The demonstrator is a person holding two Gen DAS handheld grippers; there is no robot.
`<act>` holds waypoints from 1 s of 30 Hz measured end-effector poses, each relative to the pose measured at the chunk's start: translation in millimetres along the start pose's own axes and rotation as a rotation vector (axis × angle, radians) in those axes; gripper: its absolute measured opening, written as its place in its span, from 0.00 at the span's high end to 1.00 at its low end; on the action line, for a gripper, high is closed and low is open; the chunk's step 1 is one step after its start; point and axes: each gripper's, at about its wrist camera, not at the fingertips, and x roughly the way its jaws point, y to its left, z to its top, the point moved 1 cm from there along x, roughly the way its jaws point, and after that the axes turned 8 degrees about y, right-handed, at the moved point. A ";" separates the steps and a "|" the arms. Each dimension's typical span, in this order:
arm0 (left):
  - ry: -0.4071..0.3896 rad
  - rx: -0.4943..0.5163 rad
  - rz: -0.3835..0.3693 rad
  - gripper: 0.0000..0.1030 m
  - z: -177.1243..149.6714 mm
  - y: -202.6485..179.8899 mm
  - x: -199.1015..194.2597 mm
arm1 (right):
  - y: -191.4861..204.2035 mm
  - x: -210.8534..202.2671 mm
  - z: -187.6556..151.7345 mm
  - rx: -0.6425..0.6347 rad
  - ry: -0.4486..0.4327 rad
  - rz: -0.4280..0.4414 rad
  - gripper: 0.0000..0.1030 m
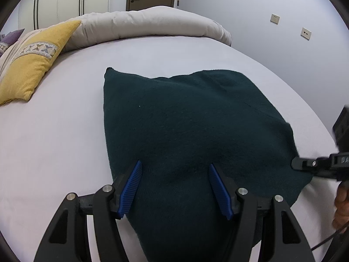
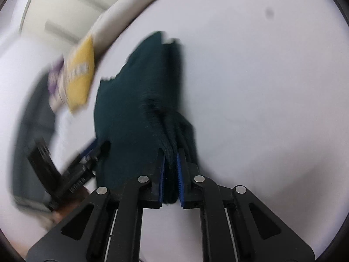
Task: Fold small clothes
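A dark green fleece garment (image 1: 192, 126) lies folded on the white bed sheet (image 1: 54, 131). My left gripper (image 1: 174, 168) is open, its blue pads (image 1: 133, 185) spread over the garment's near edge. My right gripper (image 2: 171, 159) is shut on the garment's (image 2: 135, 100) bunched right edge, several layers between its blue pads. The right gripper also shows in the left wrist view (image 1: 294, 163) at the garment's right side. The left gripper shows blurred in the right wrist view (image 2: 91, 150) at the garment's left side.
A yellow patterned pillow (image 1: 32, 65) lies at the left of the bed. A rolled beige duvet (image 1: 148, 26) lies along the far edge. A wall with sockets (image 1: 274, 18) is at the right. The right wrist view is motion-blurred.
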 end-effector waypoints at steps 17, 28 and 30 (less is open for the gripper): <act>-0.050 -0.010 -0.063 0.37 -1.5 -12.8 -30.5 | 80.0 -52.9 -15.5 -0.210 -0.149 -0.084 0.85; -0.039 -0.023 -0.077 0.41 -6.1 -6.6 -23.7 | 12.7 -1.3 -31.2 -0.086 -0.016 0.045 0.99; -0.058 -0.024 -0.066 0.41 3.3 -2.1 -27.2 | 24.0 -13.6 -32.3 -0.110 -0.017 -0.024 0.93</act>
